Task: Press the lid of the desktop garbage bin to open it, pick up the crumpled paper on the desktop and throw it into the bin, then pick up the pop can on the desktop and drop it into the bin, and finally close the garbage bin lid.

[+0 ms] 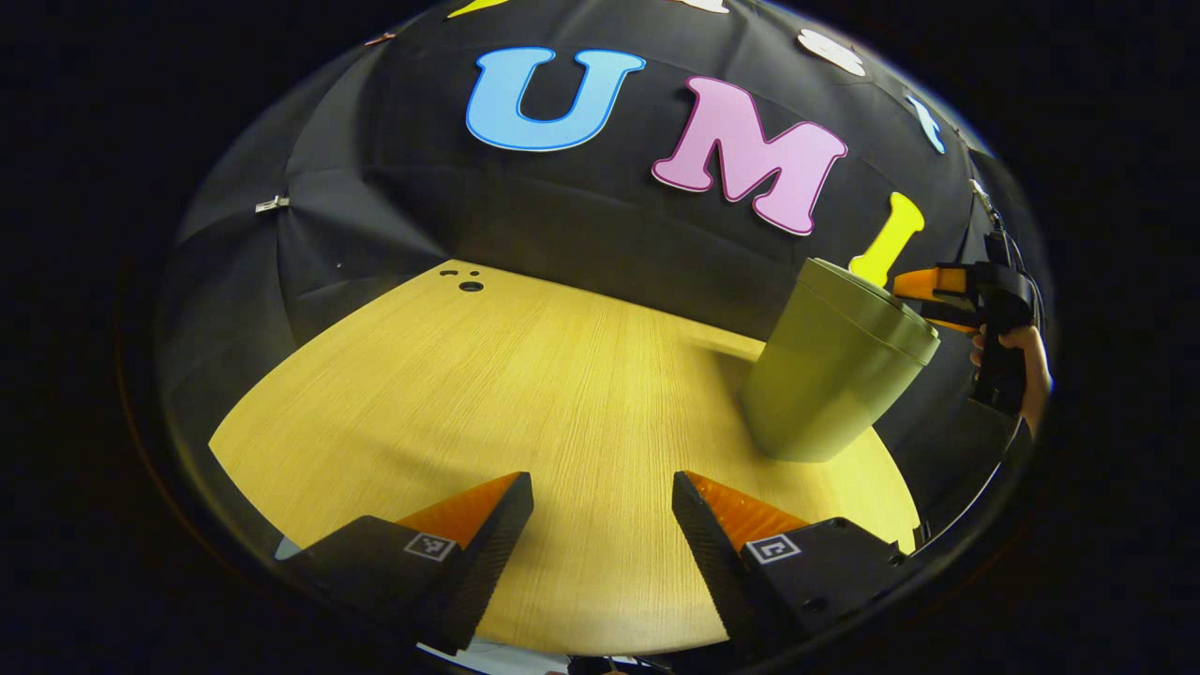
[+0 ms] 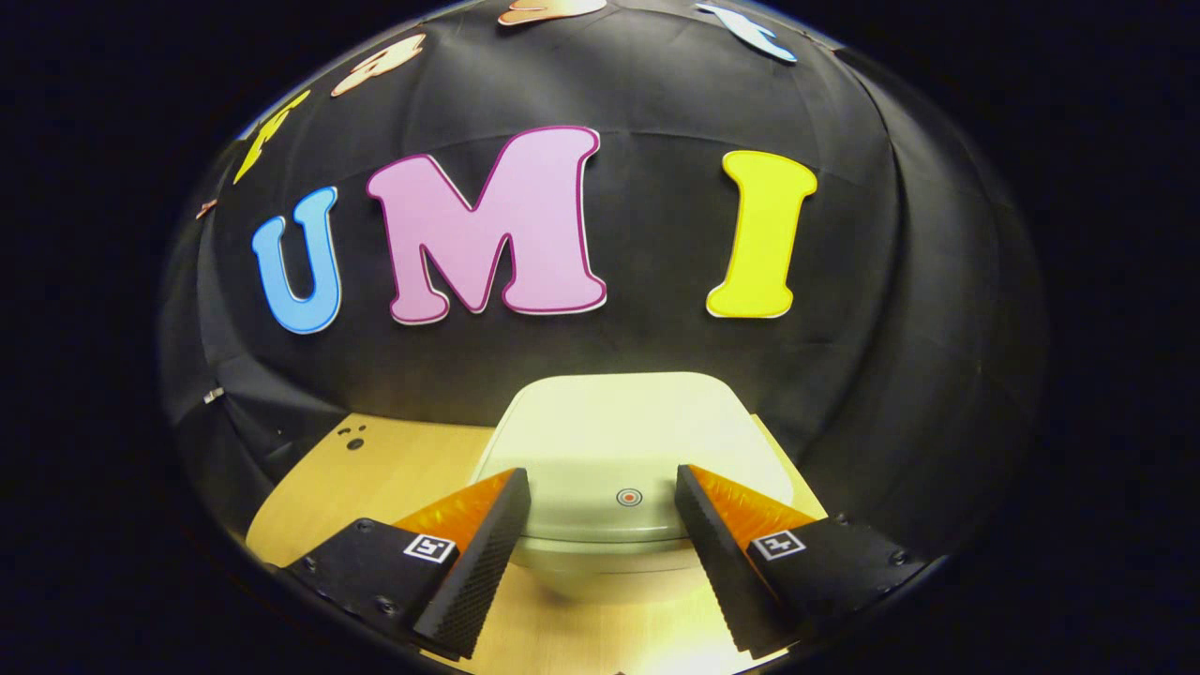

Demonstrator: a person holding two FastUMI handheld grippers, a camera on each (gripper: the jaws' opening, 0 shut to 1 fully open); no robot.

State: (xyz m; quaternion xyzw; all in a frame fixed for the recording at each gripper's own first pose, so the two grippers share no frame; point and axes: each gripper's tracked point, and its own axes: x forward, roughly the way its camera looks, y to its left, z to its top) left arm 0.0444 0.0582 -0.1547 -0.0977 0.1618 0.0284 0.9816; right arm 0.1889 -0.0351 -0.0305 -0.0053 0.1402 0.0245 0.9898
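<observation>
The garbage bin (image 1: 834,375) is standing near the tabletop (image 1: 525,394) edge with its lid (image 2: 623,441) down. The right gripper (image 2: 600,525) is hovering over that lid, fingers wide and holding nothing, the round press mark (image 2: 629,497) lying between them. The left gripper (image 1: 600,525) is waiting over bare wood, fingers also wide and holding nothing. Judging by this, either the opening press or the final closing is in hand.

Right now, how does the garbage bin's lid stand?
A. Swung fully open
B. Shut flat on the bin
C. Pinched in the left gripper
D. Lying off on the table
B: in the right gripper view the lid lies flat and closed over the bin, with the open right gripper hovering just above it.
</observation>
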